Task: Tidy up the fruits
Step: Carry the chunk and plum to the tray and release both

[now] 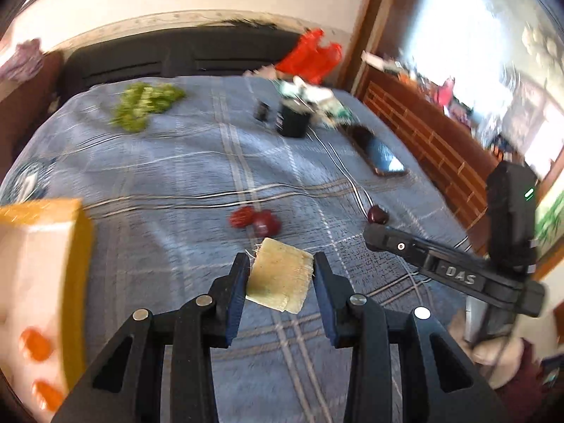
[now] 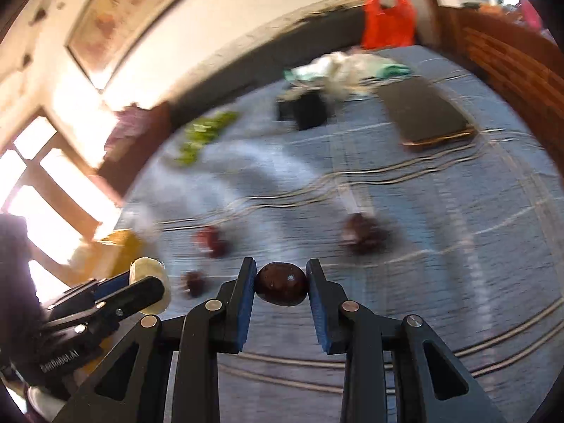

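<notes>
"DAS" is showing on the right gripper [image 2: 281, 283], which is pinching a dark plum [image 2: 281, 283] above the blue plaid bedspread [image 1: 176, 176], while the left gripper [image 1: 280, 275] is clamping a pale fibrous chunk [image 1: 280, 275] near the bedspread's front edge.

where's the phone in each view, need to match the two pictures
Left wrist view: the phone lies on the blue blanket, right of centre, running diagonally toward the wooden furniture.
Right wrist view: the phone lies in the upper right, on the same blanket, its screen dark.
Shared landmark: the red plastic bag at the far end of the bed, beyond the phone in both views.
</notes>
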A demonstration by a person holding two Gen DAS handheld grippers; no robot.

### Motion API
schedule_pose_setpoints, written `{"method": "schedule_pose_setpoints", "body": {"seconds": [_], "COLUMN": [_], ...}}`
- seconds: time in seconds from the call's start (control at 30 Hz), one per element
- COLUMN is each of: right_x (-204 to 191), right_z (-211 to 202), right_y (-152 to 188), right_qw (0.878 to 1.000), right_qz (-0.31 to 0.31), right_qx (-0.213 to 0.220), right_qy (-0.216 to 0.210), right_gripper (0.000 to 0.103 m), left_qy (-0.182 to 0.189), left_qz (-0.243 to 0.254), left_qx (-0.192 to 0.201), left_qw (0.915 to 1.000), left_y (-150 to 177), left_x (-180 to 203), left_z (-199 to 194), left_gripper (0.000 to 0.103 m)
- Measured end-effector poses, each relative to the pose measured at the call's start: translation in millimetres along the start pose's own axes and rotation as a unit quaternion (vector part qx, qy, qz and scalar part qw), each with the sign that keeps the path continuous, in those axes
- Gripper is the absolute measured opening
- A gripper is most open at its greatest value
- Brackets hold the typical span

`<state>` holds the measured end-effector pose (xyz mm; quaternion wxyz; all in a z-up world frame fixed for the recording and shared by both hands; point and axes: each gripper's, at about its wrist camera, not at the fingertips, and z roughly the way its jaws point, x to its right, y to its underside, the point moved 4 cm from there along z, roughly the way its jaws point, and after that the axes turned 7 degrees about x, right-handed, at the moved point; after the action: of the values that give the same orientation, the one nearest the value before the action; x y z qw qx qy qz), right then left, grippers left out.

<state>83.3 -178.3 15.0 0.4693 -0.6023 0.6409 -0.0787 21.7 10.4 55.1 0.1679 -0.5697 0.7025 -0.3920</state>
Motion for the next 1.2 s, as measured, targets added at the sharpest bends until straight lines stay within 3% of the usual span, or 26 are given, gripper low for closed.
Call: {"method": "schedule_pose_setpoints", "body": {"seconds": [0.17, 0.33, 0.5, 0.63, 0.87, 1.0, 1.2], "right_x": [-14.9, -44.0, -120.9, -206.3, -308.9, -333.5, -340.1], "right_z": [-0.9, -3.5, -18.6, -8.5, 47.2, 63.5, 85.5], "right_y": [3.7, 10.2, 21.9, 45.1, 123.1, 162.1, 188.4], "right_qw": [1.000, 0.998, 0.995, 0.985, 0.961, 0.948, 0.938], "right_qz": [-0.009, -0.054, -0.099, -0.147, -0.212, -0.250, -0.280], "right_qx": [0.004, 0.009, 0.005, -0.024, -0.120, -0.150, -0.172], "right_qy": [-0.025, 0.006, -0.032, -0.085, -0.129, -0.127, -0.109], "right_gripper": [0.032, 0.032, 0.032, 0.033, 0.033, 0.033, 0.033], "left_qy": [-0.027, -0.099, -0.189, -0.204, -0.177, -0.165, -0.156], "left_qz": [-0.067, -0.132, -0.184, -0.221, -0.233, -0.228, -0.210], "left_qx": [0.036, 0.072, 0.083, 0.067, 0.038, 0.021, -0.008], "left_qw": [0.9968, 0.9837, 0.9610, 0.9514, 0.9553, 0.9594, 0.9653], "left_y": [7.4, 28.1, 59.2, 87.4, 97.5, 85.3, 81.3], "left_x": [-55.4, -130.4, -201.6, -232.8, -256.0, -265.3, -264.9], "left_z": [-69.0, -138.7, -182.5, -187.1, -168.0, -144.7, -113.3], "left_gripper": [0.036, 0.036, 0.036, 0.036, 0.036, 0.036, 0.036]}}
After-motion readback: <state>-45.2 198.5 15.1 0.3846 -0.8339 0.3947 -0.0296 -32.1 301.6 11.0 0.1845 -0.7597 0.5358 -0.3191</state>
